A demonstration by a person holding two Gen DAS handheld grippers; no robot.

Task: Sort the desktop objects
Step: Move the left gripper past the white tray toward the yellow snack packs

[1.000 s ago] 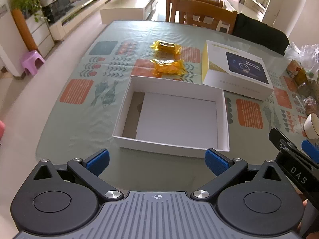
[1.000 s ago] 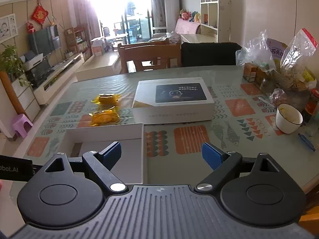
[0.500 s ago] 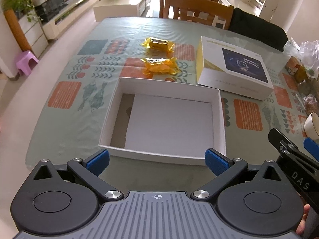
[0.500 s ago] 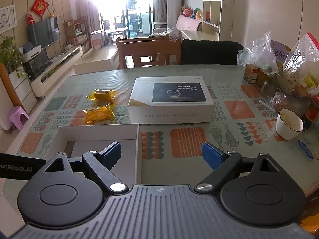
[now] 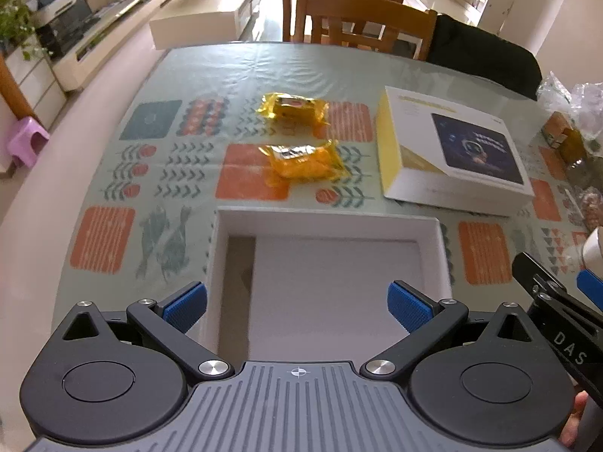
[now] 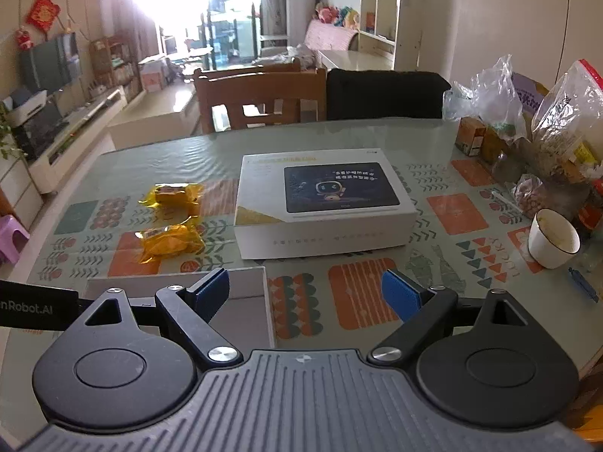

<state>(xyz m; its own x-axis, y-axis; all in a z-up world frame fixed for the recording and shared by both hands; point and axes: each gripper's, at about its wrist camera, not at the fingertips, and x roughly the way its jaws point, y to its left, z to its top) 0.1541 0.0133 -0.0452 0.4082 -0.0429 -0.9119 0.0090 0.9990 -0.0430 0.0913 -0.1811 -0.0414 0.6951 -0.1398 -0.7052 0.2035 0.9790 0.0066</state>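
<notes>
left gripper (image 5: 297, 303) wide, empty | right gripper (image 6: 305, 293) wide, seemingly empty

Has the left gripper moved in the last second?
Yes. The left gripper has advanced over the open white box, toward the yellow packets.

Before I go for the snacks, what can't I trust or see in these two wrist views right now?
- Open white box: near wall hidden by the left gripper in the left view.
- Same box, right view: mostly behind the right gripper.
- Yellow snack packets: label print too small to read.
- Clear bags at the right: contents jumbled, unclear.
- White cup: cut off by the left view's edge.
</notes>
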